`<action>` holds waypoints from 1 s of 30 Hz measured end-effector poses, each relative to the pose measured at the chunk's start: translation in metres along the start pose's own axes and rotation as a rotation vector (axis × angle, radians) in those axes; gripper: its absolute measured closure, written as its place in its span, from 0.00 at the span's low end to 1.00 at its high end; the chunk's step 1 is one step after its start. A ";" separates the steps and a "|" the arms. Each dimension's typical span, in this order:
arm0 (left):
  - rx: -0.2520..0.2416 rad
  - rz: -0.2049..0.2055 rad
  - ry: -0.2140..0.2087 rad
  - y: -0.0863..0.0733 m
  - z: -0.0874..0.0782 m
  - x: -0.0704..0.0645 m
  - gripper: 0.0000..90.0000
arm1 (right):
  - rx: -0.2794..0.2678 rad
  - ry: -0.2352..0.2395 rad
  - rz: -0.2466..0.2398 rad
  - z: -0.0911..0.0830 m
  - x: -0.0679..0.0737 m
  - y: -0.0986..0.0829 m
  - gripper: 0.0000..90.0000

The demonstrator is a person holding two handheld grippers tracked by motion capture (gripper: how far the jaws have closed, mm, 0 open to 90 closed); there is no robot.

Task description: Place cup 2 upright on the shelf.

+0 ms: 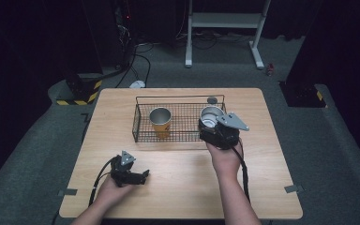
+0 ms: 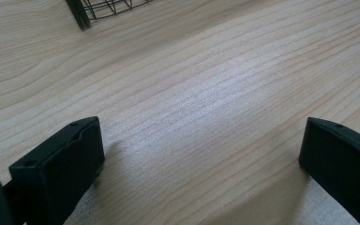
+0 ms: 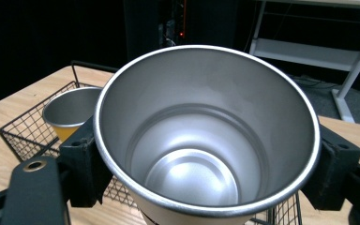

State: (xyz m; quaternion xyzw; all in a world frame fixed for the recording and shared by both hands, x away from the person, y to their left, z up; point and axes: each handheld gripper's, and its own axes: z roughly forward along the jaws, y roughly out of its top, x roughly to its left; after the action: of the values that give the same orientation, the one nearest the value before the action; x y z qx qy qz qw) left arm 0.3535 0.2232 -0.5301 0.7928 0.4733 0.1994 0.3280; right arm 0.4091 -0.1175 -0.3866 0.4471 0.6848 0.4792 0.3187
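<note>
A black wire basket (image 1: 143, 117) stands at the table's far middle. An orange cup (image 1: 160, 122) with a steel inside stands upright in its left half. My right gripper (image 1: 211, 126) is shut on a second steel cup (image 3: 206, 140), holding it upright over the basket's right end; its black jaws press the cup's wall from both sides. That held cup (image 1: 211, 116) is empty. The orange cup (image 3: 70, 112) sits behind it to the left. My left gripper (image 1: 138, 178) rests low over the near left of the table, open, with bare wood between its jaws (image 2: 201, 154).
The light wooden table (image 1: 178, 187) has bare room in front of the basket. A corner of the basket (image 2: 103, 9) lies ahead of my left gripper. A small round grey disc (image 1: 212, 100) lies behind the basket. A white frame (image 1: 225, 28) and cables stand on the floor beyond.
</note>
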 end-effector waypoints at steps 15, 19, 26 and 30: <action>-0.005 -0.001 0.001 0.000 0.000 0.000 0.01 | 0.012 -0.027 -0.011 0.033 0.003 0.020 0.21; -0.005 -0.002 0.001 0.000 0.000 0.000 0.01 | 0.015 -0.035 -0.006 0.039 0.002 0.023 0.21; -0.005 -0.001 0.001 0.000 0.000 0.000 0.01 | 0.028 -0.046 0.000 0.051 -0.001 0.021 0.21; -0.005 -0.006 0.001 0.000 0.000 0.000 0.01 | 0.053 -0.060 0.007 0.059 -0.002 0.018 0.21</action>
State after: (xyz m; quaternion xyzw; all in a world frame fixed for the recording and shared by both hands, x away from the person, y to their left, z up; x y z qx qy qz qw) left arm 0.3531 0.2229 -0.5304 0.7906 0.4751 0.2001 0.3306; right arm 0.4665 -0.0949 -0.3901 0.4719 0.6859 0.4482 0.3255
